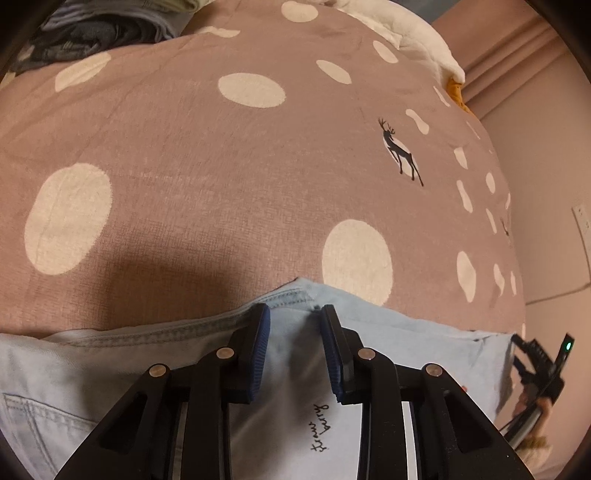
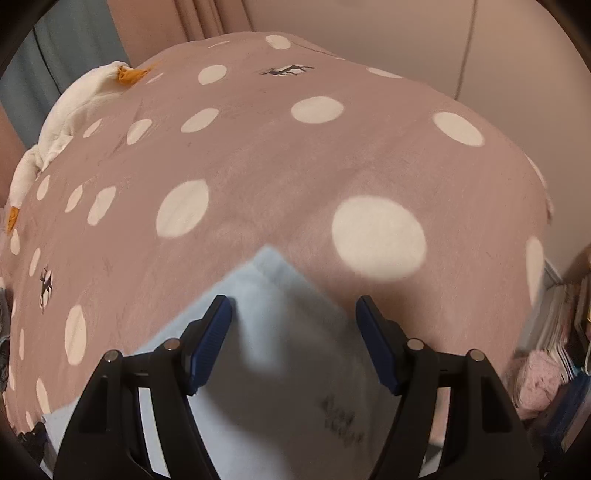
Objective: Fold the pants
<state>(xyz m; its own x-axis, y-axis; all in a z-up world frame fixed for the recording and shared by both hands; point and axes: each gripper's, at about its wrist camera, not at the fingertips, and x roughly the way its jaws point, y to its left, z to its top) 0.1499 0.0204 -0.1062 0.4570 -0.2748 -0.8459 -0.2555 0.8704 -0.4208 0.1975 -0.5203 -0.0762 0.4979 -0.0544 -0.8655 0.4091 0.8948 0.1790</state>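
Light blue denim pants (image 1: 406, 332) lie on a pink bedspread (image 1: 221, 184) with white dots. In the left wrist view my left gripper (image 1: 295, 314) hangs over the pants' stitched edge, jaws partly open with cloth between the blue pads (image 1: 258, 347); I cannot tell if they pinch it. In the right wrist view a corner of the pants (image 2: 273, 295) points away from me. My right gripper (image 2: 293, 306) is wide open over that corner, holding nothing. The right gripper also shows at the far right of the left wrist view (image 1: 535, 362).
A white plush goose (image 2: 74, 110) with an orange beak lies at the bed's far edge. Dark folded clothes (image 1: 103, 33) sit at the top left in the left wrist view. Pink curtains (image 1: 517, 48) and a wall are behind. Books and pink cloth (image 2: 554, 350) lie right of the bed.
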